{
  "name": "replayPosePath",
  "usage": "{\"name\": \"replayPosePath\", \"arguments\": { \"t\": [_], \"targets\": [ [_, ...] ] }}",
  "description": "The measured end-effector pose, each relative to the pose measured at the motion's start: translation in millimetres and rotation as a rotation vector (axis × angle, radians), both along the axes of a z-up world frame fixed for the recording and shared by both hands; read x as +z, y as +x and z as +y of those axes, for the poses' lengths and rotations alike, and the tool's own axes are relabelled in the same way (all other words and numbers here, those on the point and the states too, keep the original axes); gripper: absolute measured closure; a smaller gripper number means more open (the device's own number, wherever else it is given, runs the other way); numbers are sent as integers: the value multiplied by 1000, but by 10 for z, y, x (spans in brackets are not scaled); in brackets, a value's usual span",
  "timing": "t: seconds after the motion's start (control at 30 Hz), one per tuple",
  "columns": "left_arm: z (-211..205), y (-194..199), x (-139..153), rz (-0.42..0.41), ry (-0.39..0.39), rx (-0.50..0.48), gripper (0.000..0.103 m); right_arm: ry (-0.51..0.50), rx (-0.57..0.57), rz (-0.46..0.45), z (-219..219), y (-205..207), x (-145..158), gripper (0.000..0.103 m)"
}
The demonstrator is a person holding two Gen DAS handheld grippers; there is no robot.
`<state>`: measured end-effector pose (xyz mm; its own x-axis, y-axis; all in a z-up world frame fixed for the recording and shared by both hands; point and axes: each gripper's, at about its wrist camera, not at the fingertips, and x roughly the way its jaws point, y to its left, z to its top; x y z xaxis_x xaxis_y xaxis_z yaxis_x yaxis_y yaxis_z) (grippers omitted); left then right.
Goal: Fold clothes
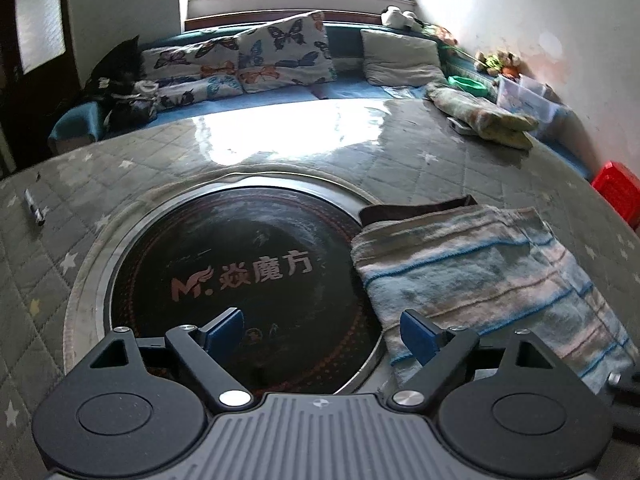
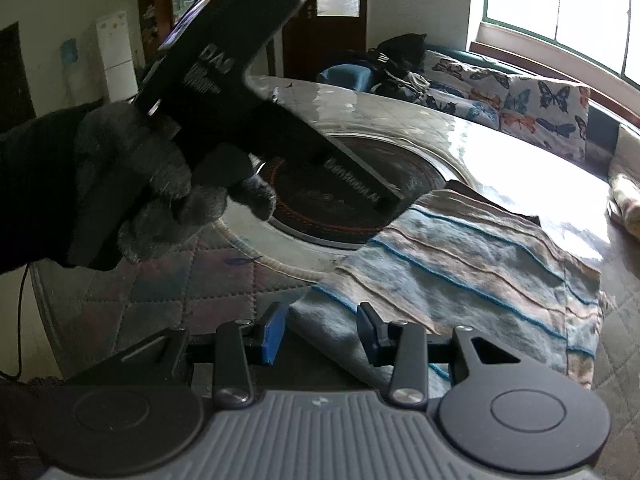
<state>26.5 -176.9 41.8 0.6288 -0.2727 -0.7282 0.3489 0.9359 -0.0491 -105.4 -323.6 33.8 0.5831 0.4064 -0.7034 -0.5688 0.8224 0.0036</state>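
Note:
A folded towel (image 1: 480, 272) with blue and brown stripes lies on the quilted table cover (image 1: 280, 152), partly over the round black hob plate (image 1: 240, 272). A dark brown cloth (image 1: 416, 208) peeks out at its far edge. My left gripper (image 1: 320, 332) stands open above the plate, its right finger at the towel's left edge, nothing between the pads. In the right wrist view the towel (image 2: 460, 260) has its near corner between the fingers of my right gripper (image 2: 322, 336), which is partly open; the pads do not press the cloth. A gloved hand (image 2: 140, 184) holds the left gripper.
A dark pen (image 1: 34, 208) lies at the table's left. A folded green-yellow blanket (image 1: 480, 112) sits at the far right edge. Behind the table is a sofa with butterfly cushions (image 1: 280, 52); a red stool (image 1: 618, 188) stands to the right.

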Motion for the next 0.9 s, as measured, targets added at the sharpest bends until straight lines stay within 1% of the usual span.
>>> {"name": "replayPosePath", "arguments": {
  "t": [0.1, 0.2, 0.3, 0.37, 0.4, 0.43, 0.5, 0.6, 0.7, 0.87, 0.9],
  "targets": [
    [74, 24, 17, 13, -28, 27, 15, -39, 27, -12, 100, -20, -32, 63],
    [128, 38, 25, 30, -59, 40, 15, -76, 30, -20, 140, -28, -79, 63],
    [154, 44, 22, 52, -92, 45, 15, -112, 32, -27, 173, -36, -126, 66],
    [152, 47, 20, 67, -110, 46, 15, -110, 26, -26, 159, -31, -124, 73],
    [145, 45, 18, 73, -118, 46, 15, -109, 16, -26, 142, -25, -118, 80],
    [139, 43, 13, 80, -128, 41, 15, -105, 10, -24, 126, -19, -112, 84],
    [120, 37, 10, 90, -141, 37, 16, -65, 5, -13, 73, -7, -69, 92],
    [103, 44, -6, 118, -168, 35, 17, -7, -4, -9, -7, 0, 20, 96],
    [108, 90, -24, 157, -211, 46, 17, 65, -21, -8, -126, -1, 149, 97],
    [68, 173, -46, 229, -305, 50, 25, 179, -50, 2, -337, -7, 360, 98],
    [47, 188, -54, 242, -318, 47, 29, 196, -52, 2, -371, -13, 393, 98]
  ]
}}
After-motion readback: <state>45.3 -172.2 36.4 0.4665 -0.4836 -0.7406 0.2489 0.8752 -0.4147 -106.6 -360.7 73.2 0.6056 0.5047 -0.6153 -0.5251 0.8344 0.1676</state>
